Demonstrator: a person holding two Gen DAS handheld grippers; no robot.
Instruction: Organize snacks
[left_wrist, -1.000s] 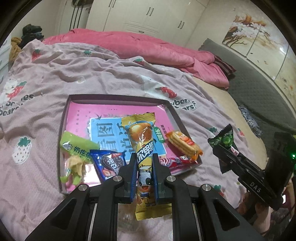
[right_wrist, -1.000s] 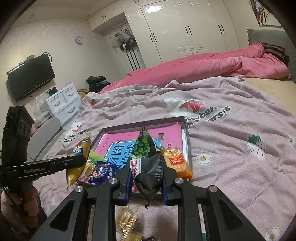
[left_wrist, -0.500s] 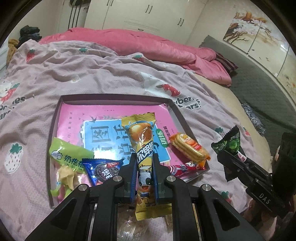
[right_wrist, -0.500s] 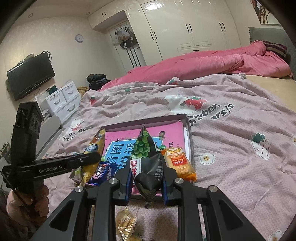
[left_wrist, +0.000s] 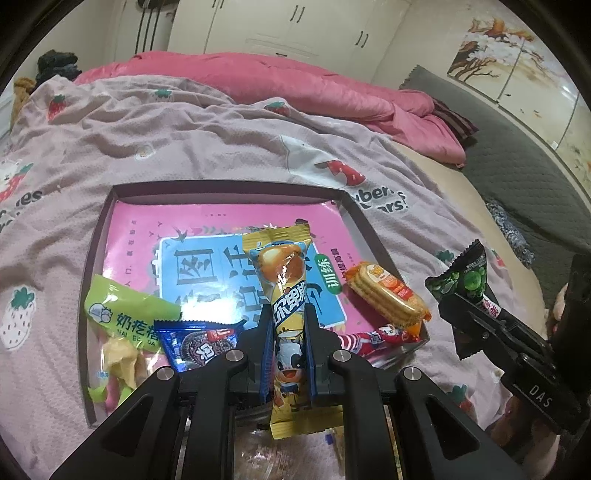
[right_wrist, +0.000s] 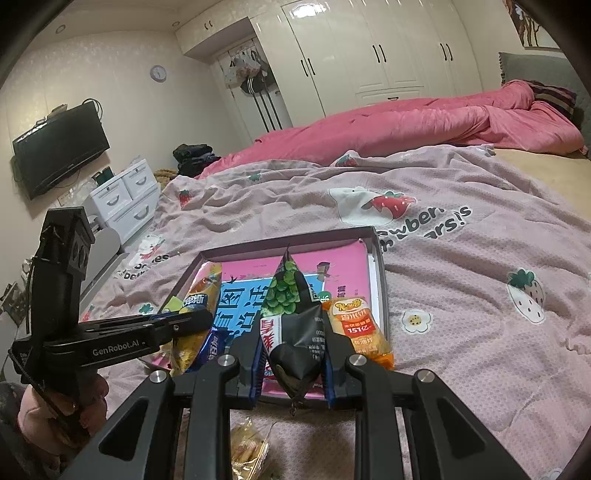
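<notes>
My left gripper (left_wrist: 288, 325) is shut on a yellow snack packet (left_wrist: 284, 280) and holds it over the near edge of the dark tray (left_wrist: 221, 186). My right gripper (right_wrist: 291, 347) is shut on a black and green snack packet (right_wrist: 291, 314) just above the tray's near edge (right_wrist: 378, 258). In the tray lie a green packet (left_wrist: 122, 317), a blue Oreo packet (left_wrist: 199, 343), an orange cracker packet (left_wrist: 384, 295) and a red stick packet (left_wrist: 380, 336). The right gripper with its packet shows at the right of the left wrist view (left_wrist: 465, 291).
The tray rests on a pink strawberry blanket (left_wrist: 184, 125) on a bed. A clear packet of snacks (right_wrist: 247, 446) lies on the blanket below my right gripper. A pink duvet (right_wrist: 406, 125) lies at the back, and a white drawer unit (right_wrist: 122, 199) stands at the left.
Both grippers have moved forward toward the tray with their packets. The left gripper now reaches farther over the tray's near edge.
</notes>
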